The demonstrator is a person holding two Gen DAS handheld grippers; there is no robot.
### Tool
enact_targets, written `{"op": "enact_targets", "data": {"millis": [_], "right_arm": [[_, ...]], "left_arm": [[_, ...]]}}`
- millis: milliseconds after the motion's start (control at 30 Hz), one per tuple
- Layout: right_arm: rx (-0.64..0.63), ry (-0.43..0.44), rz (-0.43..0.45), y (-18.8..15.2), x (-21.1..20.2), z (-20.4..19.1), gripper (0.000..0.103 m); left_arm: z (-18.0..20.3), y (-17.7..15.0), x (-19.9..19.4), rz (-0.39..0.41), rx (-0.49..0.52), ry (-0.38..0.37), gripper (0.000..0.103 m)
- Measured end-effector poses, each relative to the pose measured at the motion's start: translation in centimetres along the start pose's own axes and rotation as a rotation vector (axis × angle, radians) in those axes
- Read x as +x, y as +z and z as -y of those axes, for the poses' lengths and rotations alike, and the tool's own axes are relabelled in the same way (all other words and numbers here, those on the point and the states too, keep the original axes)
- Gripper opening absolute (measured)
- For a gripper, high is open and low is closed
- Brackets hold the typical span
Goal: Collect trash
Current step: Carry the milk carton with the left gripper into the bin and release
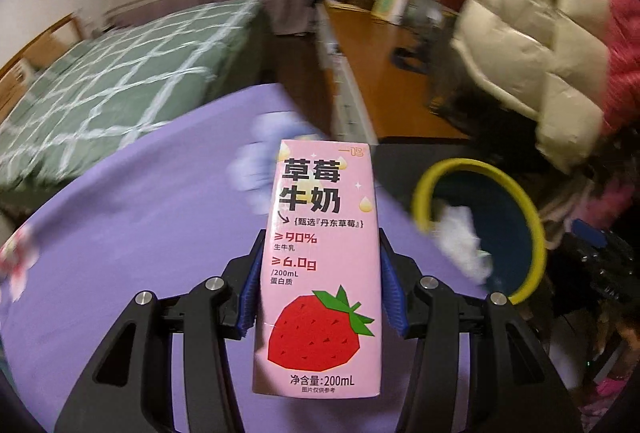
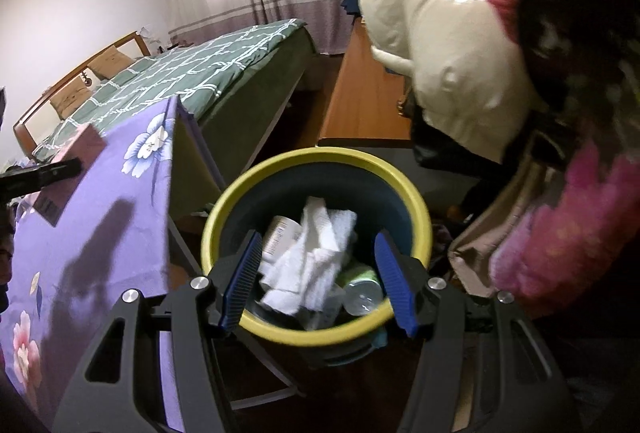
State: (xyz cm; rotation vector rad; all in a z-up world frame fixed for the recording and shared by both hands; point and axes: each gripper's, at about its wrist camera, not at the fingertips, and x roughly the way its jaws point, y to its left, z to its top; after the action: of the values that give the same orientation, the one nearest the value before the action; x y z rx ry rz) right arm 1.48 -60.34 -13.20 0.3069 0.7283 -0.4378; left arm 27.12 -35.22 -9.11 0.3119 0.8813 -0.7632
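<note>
A pink strawberry milk carton [image 1: 320, 265] stands upright between the blue pads of my left gripper [image 1: 322, 233], which is shut on its two sides. It hangs above the purple flowered tablecloth [image 1: 140, 233]. To the right, below the table edge, stands the trash bin [image 1: 532, 225], dark blue with a yellow rim. My right gripper [image 2: 317, 235] hovers open over the bin's rim [image 2: 320, 157], with nothing between its fingers. Inside the bin lie crumpled white tissue [image 2: 316, 257], a pale can [image 2: 280, 233] and a clear bottle [image 2: 362, 297].
The cloth-covered table [image 2: 112, 233] ends just left of the bin. Beyond it stand a bed with a green checked cover [image 2: 192, 73] and a low wooden bench [image 2: 360, 101]. A cream puffer jacket [image 2: 448, 45] and a person's pink fleece sleeve [image 2: 560, 233] crowd the right side.
</note>
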Motion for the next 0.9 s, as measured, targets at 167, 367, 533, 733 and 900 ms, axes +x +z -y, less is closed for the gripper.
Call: {"op": "enact_targets", "data": {"millis": [167, 367, 533, 733, 900], "right_arm": [[0.022, -0.021, 0.009, -0.9, -1.2, 2.2, 0.056], [0.061, -0.048, 0.026, -1.6, -2.3, 4.6, 0.056], [0.079, -0.064, 0.033, -1.8, -2.8, 5.9, 0.057], [0.077, -0.049, 0.028, -2.0, -3.0, 5.7, 0.06], [0.045, 0.007, 0.025, -2.3, -3.2, 3.7, 0.06]], "left_arm": [[7.3, 1.3, 3.1, -0.036, 0.075, -0.074, 0.05], [13.2, 2.2, 6.4, -0.078, 0.15, -0.129, 0.05], [16.8, 2.4, 8.6, -0.098, 0.189, -0.154, 0.05], [17.9, 2.5, 8.3, -0.049, 0.165, -0.107, 0.094], [13.5, 0.1, 0.0, 0.101, 0.08, -0.03, 0.098]]}}
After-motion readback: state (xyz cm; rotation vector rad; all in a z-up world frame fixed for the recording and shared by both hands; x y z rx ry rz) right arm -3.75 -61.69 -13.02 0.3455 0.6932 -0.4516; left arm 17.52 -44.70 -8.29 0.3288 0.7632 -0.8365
